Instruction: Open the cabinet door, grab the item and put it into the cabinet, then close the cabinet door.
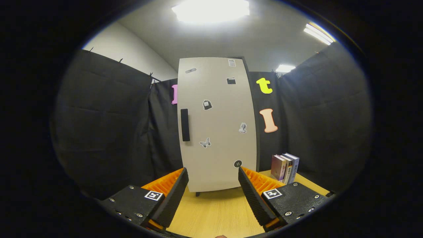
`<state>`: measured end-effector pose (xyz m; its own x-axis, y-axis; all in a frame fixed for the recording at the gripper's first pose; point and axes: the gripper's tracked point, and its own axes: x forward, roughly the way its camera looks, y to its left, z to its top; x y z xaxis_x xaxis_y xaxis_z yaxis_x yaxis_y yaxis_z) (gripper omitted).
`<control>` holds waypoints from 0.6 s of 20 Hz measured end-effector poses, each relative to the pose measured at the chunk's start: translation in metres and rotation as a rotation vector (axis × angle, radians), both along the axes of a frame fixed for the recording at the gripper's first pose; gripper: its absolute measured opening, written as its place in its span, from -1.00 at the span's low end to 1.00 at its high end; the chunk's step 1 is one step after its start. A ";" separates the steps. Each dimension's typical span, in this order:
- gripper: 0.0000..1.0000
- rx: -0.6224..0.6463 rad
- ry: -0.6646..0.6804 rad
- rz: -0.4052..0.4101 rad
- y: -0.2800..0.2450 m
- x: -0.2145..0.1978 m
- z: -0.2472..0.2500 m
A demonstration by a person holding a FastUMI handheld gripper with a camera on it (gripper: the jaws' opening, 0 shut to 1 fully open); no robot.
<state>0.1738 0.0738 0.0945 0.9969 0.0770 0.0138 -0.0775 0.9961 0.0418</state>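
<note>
Cabinet door (216,132): smooth matt panel, looks laminate, with flat paper-like stickers (205,142) and a matt plastic handle (185,125). Table (214,211) under the cabinet: pale wood-grain, slight sheen. Books (285,168) right of the cabinet: glossy paper covers. Booth wall (105,125) behind the cabinet: matt creased cloth. Gripper (213,195) spread wide; fingers' (173,198) pads ribbed, matt.

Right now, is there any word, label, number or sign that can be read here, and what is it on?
None can be read.
Stickers on the cabinet door: small pictures, any print too small to tell.
Spines of the books beside the cabinet: print blurred, unreadable.
Square marker tags on the gripper: patterns, no text. Its fingers stand open, holding nothing.
</note>
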 end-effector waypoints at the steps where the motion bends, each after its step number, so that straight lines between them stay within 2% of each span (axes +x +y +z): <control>1: 0.88 0.004 -0.002 -0.002 -0.001 -0.001 0.000; 12: 0.88 0.019 -0.003 -0.013 -0.001 0.001 0.003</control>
